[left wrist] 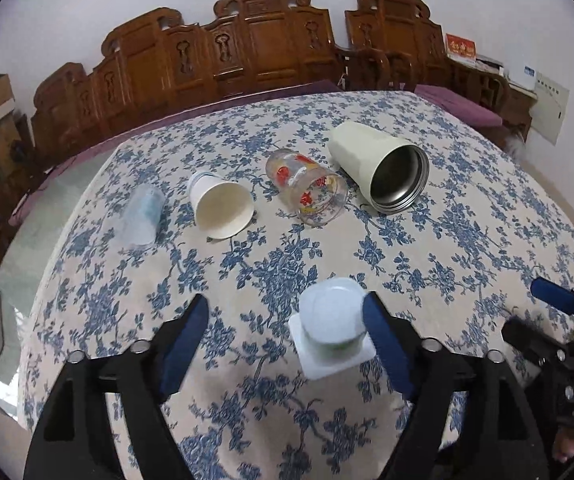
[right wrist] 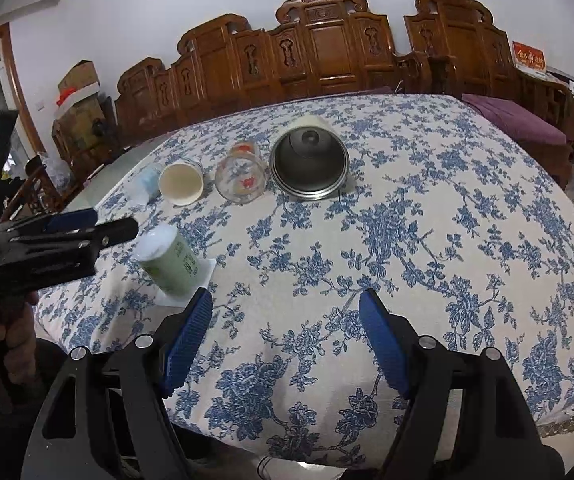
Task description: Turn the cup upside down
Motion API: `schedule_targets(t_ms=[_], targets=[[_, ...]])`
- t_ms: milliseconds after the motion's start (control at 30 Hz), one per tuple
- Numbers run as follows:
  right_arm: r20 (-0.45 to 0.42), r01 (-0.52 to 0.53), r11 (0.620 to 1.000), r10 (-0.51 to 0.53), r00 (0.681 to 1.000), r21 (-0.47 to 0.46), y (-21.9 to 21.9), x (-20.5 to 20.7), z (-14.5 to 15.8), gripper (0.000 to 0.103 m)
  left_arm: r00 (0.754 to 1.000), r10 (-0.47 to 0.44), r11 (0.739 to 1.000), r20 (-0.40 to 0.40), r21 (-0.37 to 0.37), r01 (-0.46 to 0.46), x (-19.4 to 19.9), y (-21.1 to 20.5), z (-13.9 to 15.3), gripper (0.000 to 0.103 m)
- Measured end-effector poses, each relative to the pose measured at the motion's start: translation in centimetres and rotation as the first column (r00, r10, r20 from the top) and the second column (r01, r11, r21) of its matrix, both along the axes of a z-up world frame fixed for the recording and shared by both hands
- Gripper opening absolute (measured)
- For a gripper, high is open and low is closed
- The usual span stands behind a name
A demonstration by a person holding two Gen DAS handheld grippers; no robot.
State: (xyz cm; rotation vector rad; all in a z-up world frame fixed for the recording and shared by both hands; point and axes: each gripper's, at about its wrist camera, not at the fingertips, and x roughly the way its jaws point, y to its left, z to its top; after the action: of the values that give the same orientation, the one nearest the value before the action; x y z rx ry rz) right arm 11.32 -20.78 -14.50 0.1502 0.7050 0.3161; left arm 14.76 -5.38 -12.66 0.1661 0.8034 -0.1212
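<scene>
green-labelled cup (right wrist: 169,264), print unreadable

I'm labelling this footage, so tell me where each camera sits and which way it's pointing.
Left wrist: sits on the left tool, facing across the floral table at the green cup standing upside down; the right tool shows at right.
Right wrist: sits on the right tool, facing the same way; the left tool and a hand show.
Shared: the green cup, four cups lying down, wooden bench.
</scene>
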Motion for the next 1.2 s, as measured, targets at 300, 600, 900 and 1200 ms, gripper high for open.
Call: schedule_targets(t_ms=[300, 600, 900, 1200], targets=[[0.026, 0.018, 1.0, -0.017, 1.0, -0.015, 0.4, -1.9, 2.3, 0.097, 1.0, 0.004, 0.998, -0.012, -0.065, -0.005, -3.4, 2.4, 1.4, 0.095], [0.038, 0.049, 0.998, -0.048, 0.998, -0.044, 1.1, -4.2, 4.6, 0.1, 1.0, 0.028, 0.994, -0.004, -0.102, -0.029, -7.3, 4.1, 2.9, 0.095], [0.126, 0.02, 0.999, -0.015, 0.992, -0.042, 2.0, -7.8, 8.4, 0.1, 0.992, 0.082, 0.988, 0.096, -0.138, -0.068, -11.5, 5.7, 6.3, 0.095], [0.257, 0.036, 0.998, -0.021, 0.966, -0.054, 2.3, -11.6, 13.4, 0.1, 0.96, 0.128, 0.984, 0.25, -0.154, -0.091, -15.6, 6.4, 11.1, 0.095]])
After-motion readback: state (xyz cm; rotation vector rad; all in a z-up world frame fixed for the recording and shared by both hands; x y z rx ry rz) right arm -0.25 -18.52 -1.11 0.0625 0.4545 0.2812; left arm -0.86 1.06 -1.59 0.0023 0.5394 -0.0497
